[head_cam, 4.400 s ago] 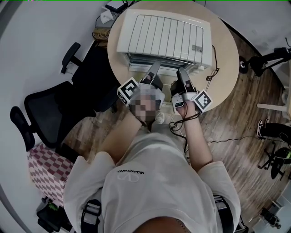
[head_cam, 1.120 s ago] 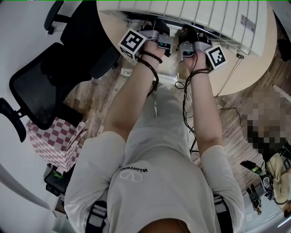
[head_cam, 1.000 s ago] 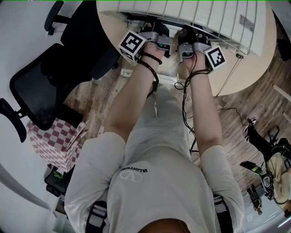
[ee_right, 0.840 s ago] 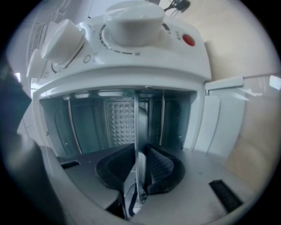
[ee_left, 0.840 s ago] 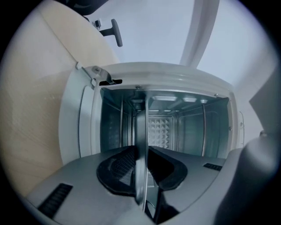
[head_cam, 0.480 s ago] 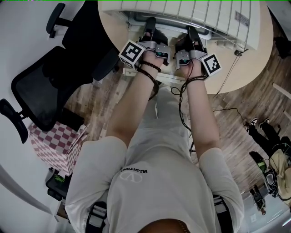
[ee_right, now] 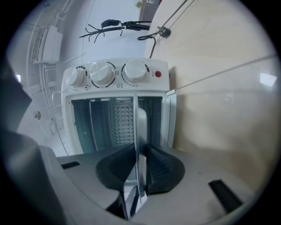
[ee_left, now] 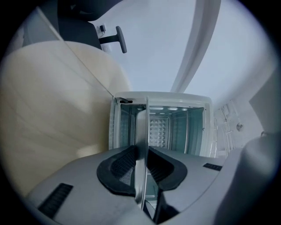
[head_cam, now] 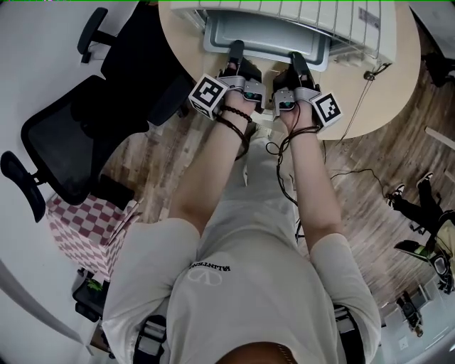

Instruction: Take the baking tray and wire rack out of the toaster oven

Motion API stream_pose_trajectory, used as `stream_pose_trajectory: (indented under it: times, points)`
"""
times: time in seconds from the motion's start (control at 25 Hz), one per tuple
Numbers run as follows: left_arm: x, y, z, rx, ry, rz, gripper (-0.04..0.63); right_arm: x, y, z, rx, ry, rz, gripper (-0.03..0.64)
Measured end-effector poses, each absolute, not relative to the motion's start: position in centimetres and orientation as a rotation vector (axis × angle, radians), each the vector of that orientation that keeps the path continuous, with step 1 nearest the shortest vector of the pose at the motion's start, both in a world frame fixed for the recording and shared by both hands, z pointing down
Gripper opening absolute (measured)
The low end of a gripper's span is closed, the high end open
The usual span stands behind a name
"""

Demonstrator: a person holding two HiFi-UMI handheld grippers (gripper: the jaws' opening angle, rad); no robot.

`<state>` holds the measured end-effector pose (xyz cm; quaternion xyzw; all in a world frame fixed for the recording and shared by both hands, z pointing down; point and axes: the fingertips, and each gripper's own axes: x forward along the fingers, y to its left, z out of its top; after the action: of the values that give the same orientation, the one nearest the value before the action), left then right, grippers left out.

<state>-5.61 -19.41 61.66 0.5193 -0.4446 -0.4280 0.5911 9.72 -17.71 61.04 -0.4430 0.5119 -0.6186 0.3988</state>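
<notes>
Tray juts from the open front of the oven, out over the round surface, held level by its near rim. My left gripper has its jaws clamped on that rim toward the left, the thin metal edge pinched between the pads. My right gripper is clamped on the same rim toward the right, near the oven's knobs. A black chair stands left of the surface.

The head view's top edge cuts off the toaster oven. Both gripper views show the baking tray edge-on only.
</notes>
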Motion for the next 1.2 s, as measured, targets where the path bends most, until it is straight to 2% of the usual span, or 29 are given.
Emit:
stream_pose_trajectory:
  times: [1.2]
  points:
    - [-7.5,-8.7,60.4,1.205,-1.019,-0.916,0.072,7.7,-6.1,59.8,-1.153,1.245,-1.602,0.067]
